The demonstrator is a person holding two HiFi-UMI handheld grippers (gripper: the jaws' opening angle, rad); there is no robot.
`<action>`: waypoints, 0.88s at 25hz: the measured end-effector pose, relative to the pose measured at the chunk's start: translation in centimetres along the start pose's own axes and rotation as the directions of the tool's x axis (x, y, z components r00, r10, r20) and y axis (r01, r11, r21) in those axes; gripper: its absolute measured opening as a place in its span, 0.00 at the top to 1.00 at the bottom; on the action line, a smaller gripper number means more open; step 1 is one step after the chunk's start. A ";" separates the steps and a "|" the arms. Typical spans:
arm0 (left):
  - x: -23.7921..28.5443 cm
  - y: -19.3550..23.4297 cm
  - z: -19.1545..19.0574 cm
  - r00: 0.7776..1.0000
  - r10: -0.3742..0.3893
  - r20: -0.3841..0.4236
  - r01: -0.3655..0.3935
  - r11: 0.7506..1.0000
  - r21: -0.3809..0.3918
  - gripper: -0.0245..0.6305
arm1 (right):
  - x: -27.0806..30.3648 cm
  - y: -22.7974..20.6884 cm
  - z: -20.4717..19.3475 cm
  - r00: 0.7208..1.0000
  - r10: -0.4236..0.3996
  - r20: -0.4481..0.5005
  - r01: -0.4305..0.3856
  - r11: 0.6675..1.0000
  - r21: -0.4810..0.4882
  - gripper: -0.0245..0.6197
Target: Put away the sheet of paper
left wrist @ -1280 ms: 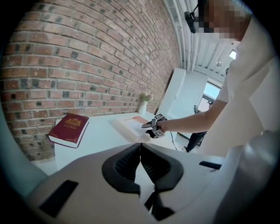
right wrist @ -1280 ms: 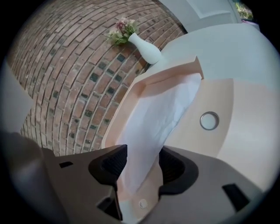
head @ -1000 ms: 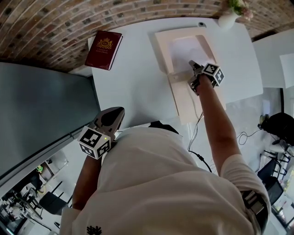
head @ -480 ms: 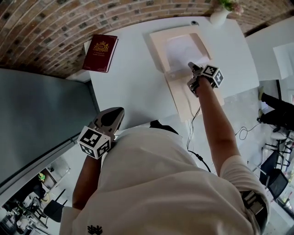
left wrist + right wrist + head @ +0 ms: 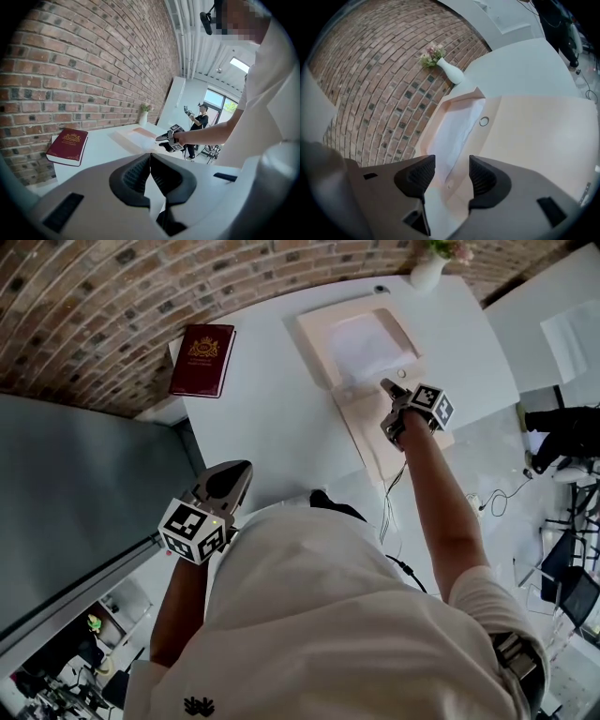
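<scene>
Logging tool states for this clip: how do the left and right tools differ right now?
The left tool is shut; the right tool is open, empty. The left hangs by the person's waist; the right reaches over the pale tray holding the paper. Both carry marker cubes.

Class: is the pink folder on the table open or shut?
Open. The pink folder lies spread out flat, and the white sheet shows uncovered in its far half.
</scene>
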State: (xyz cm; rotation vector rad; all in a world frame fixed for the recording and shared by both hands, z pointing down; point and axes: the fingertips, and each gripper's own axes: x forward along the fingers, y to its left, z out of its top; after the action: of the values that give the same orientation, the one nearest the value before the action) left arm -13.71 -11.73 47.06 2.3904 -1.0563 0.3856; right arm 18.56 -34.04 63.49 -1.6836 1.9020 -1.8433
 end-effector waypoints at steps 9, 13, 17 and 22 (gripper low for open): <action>-2.6 0.4 -0.5 0.998 -0.056 0.003 0.056 0.998 0.038 0.93 | -4.7 3.6 -5.1 0.999 0.042 0.027 -0.040 0.996 -0.076 0.61; -4.0 0.8 -0.6 0.997 -0.075 0.008 0.074 0.996 0.048 0.93 | -6.8 5.1 -7.7 0.997 0.062 0.043 -0.057 0.993 -0.108 0.69; -5.5 1.0 -0.9 0.996 -0.090 0.009 0.089 0.994 0.064 0.93 | -8.6 5.2 -10.3 0.998 0.053 0.040 -0.046 0.987 -0.152 0.86; -7.2 1.3 -2.0 0.993 -0.119 0.000 0.119 0.990 0.072 0.93 | -10.4 7.1 -14.2 0.993 0.114 0.026 -0.105 0.971 -0.214 0.90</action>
State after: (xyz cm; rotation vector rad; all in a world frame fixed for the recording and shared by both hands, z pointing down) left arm -19.51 -7.00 46.00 2.5046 -0.9100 0.3825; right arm 9.40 -19.12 56.30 -1.6158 2.1960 -1.6077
